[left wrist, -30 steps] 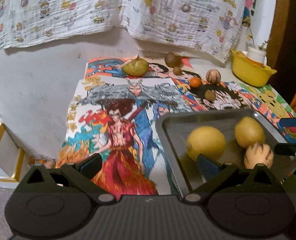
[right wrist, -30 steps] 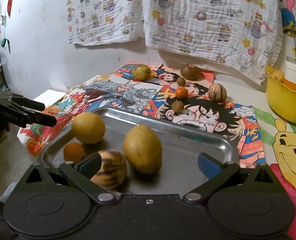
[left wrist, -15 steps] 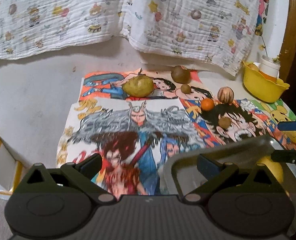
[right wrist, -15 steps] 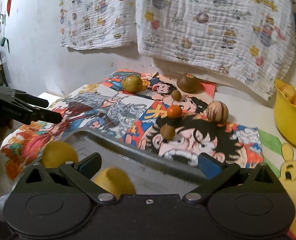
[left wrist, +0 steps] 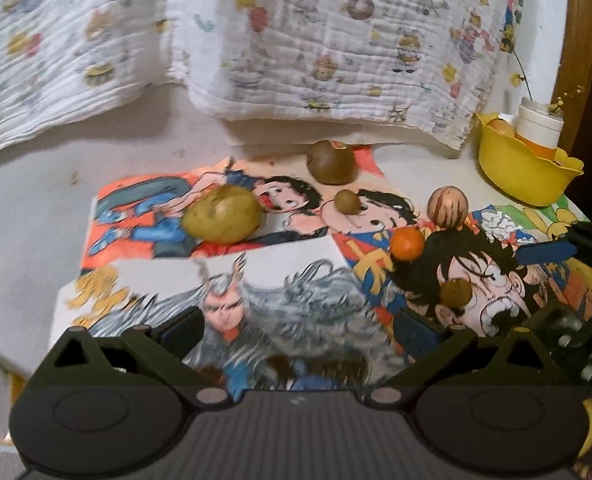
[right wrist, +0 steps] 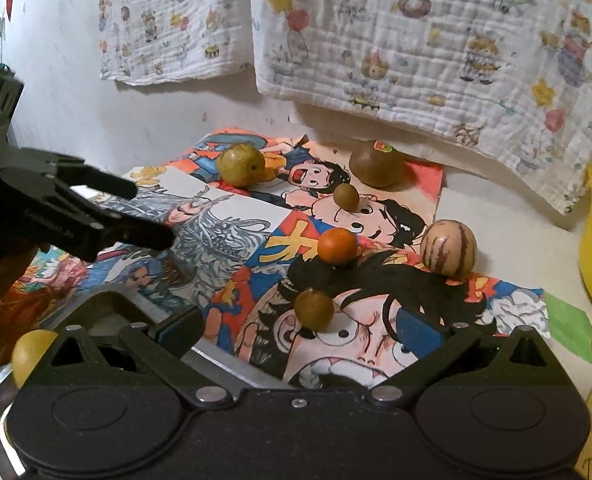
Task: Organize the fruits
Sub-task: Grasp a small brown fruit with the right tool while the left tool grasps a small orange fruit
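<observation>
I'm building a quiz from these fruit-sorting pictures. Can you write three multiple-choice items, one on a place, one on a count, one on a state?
1. Where does the sticker-topped brown fruit lie?
A. nearest the hanging cloth
B. in the yellow bowl
C. on the tray

2. How many fruits lie loose on the posters?
A. three
B. six
C. nine

3. How is the right gripper?
A. shut on the orange fruit
B. open, holding nothing
C. shut on the tray

Answers: 1 A, it lies at the posters' far edge. 2 B, the right wrist view shows six. 3 B, its fingers stand wide apart.
</observation>
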